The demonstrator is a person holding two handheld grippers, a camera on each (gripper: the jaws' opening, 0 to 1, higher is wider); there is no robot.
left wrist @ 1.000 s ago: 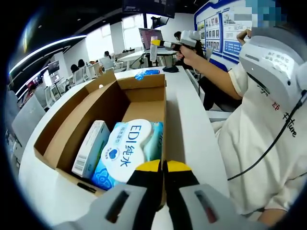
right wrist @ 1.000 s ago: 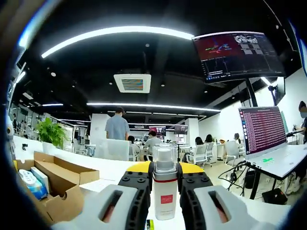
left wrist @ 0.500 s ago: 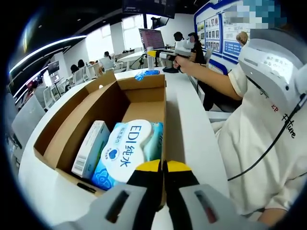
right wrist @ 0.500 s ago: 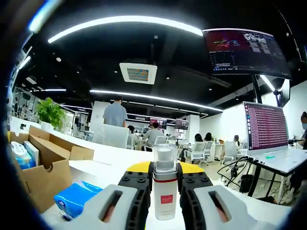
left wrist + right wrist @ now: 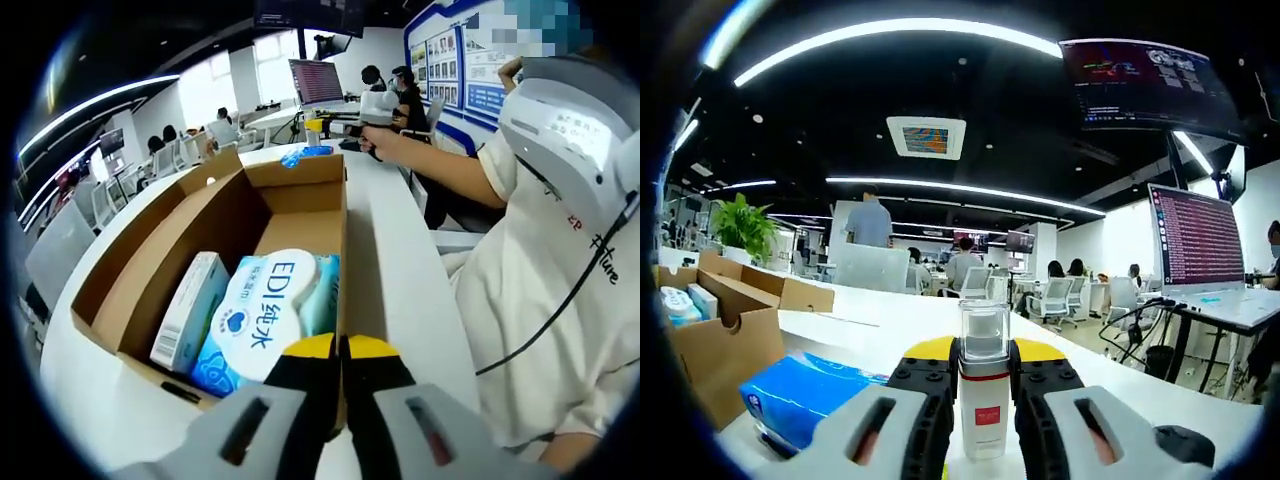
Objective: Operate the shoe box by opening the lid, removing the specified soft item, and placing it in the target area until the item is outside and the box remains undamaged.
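since a second ago the right gripper (image 5: 983, 385) has sunk from high in the air toward the white table (image 5: 890, 315); in the left gripper view it sits far off past the box, low over the table end (image 5: 378, 103). its jaws pinch a small white bottle (image 5: 984, 400) with a clear cap and a red label, held upright. a blue tissue pack (image 5: 805, 392) lies on the table just beside the cardboard shoe box (image 5: 710, 345), to the left of that bottle.

the left gripper (image 5: 340, 362) has not shifted: its yellow-tipped jaws are pressed together on the near wall of the box, right at the rim.

progress, as i judge it: the lid flaps are open, one soft blue pack is already outside, and the bottle looks about to be set down beside it. inside the box remain a blue-and-white wet wipes pack (image 5: 262, 315) printed "edi" and a white carton (image 5: 190, 308) lying against it. the box shows no tears.

hard to tell: whether the bottle's base touches the table, since the jaws cover it; the carton's print is too small to read.
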